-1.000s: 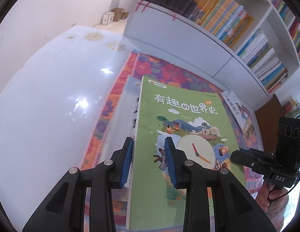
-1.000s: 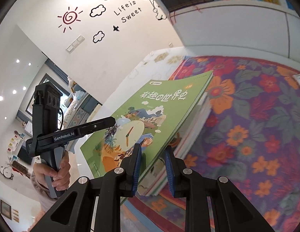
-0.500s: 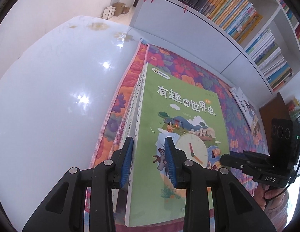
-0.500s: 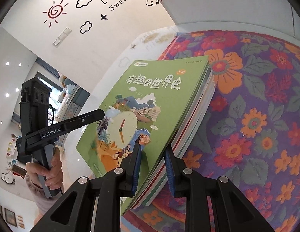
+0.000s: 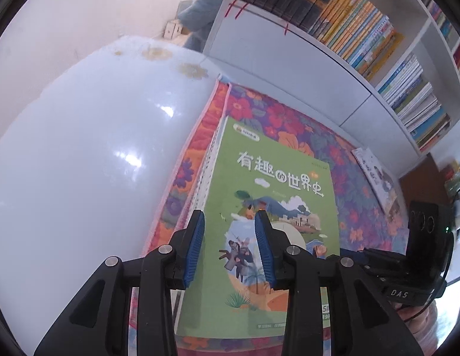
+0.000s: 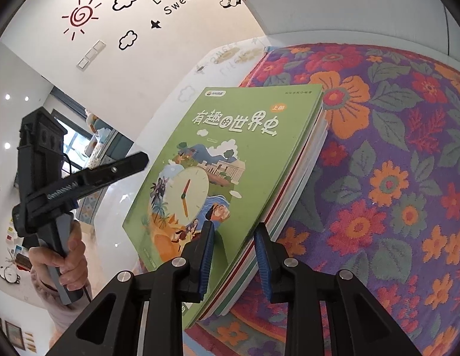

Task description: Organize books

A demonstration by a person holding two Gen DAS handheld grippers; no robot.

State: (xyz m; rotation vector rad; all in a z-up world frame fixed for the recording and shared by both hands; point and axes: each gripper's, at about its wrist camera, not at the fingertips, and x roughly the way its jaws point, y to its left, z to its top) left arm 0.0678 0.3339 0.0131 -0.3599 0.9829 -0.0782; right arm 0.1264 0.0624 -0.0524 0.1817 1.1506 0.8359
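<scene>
Left wrist view. Left gripper: jaws narrowed around the spine side of a stack of books, one blue pad on the spine edge, the other over the green cover. Change over the last second: the stack sat higher and tilted then; it now lies level on the flowered cloth, and the gap at the pads looks a little looser. Whether the pads still bite cannot be told from this view. Judgement: the stack has just been set down, squared up, so the gathering step looks near done; the move to the bookshelf is not yet begun. A single thin book lies apart on the cloth, nearer the shelf. The glossy white table shows beside the cloth.

Right wrist view. Right gripper: jaws narrow, straddling the stack's lower corner on its page-edge side, one pad on the cover, one at the underside. Change: the stack has dropped closer to the cloth. The left gripper is out to the side here, its tip not plainly on the books.

Item: several thin softcovers, flush edges, top cover green with a clock picture and Chinese title; page edges white, red, green.
</scene>
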